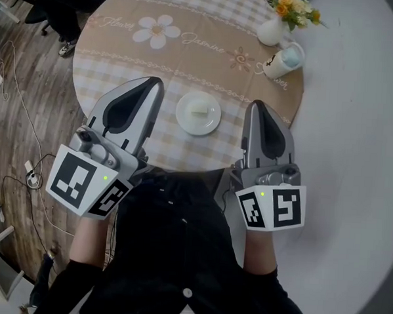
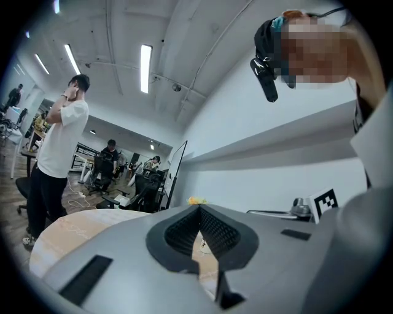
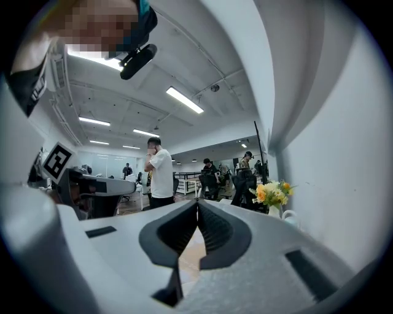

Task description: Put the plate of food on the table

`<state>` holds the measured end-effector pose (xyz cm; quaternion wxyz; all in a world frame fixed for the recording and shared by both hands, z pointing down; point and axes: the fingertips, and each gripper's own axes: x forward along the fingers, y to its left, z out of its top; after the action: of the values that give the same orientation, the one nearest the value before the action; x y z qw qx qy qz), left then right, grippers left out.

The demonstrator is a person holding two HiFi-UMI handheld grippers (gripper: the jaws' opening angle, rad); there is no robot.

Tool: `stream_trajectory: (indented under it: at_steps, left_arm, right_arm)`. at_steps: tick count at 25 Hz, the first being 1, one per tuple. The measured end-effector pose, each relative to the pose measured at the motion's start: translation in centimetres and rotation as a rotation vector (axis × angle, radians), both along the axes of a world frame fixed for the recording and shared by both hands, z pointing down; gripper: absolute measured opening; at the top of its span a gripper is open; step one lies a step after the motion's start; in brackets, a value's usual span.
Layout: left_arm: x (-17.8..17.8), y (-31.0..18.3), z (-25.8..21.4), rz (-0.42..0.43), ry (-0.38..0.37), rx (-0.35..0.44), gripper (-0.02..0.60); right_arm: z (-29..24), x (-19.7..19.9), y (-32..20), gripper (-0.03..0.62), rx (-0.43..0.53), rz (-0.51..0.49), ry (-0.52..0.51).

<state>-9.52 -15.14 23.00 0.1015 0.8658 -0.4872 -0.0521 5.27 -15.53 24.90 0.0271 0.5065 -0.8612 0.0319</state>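
A small white plate (image 1: 198,113) with a pale piece of food on it rests on the round table (image 1: 189,47) near its front edge. My left gripper (image 1: 151,84) hovers just left of the plate, jaws shut and empty. To the plate's right my right gripper (image 1: 256,106) is shut too, holding nothing. Both point away from me over the table's near rim. In the left gripper view the left gripper (image 2: 199,208) shows its tips met; the right gripper (image 3: 197,203) looks the same in the right gripper view.
A white vase of yellow and orange flowers (image 1: 282,20) and a white mug (image 1: 282,61) stand at the table's far right. A white wall (image 1: 362,129) runs along the right. Cables (image 1: 15,104) lie on the wooden floor at left. People stand and sit beyond (image 2: 61,141).
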Motion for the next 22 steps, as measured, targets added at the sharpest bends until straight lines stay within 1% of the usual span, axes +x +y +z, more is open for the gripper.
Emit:
stream_trajectory:
  at_steps: [9,22]
  left_arm:
    - [-0.19,0.35,-0.15,-0.006,0.012,-0.004,0.002]
    - [-0.04,0.48,0.08,-0.004,0.004,-0.011,0.002]
  right_arm:
    - [-0.02,-0.46,0.36,0.002,-0.011,-0.021,-0.010]
    - [0.22,-1.01,0.69,0.001,-0.016,-0.041,0.014]
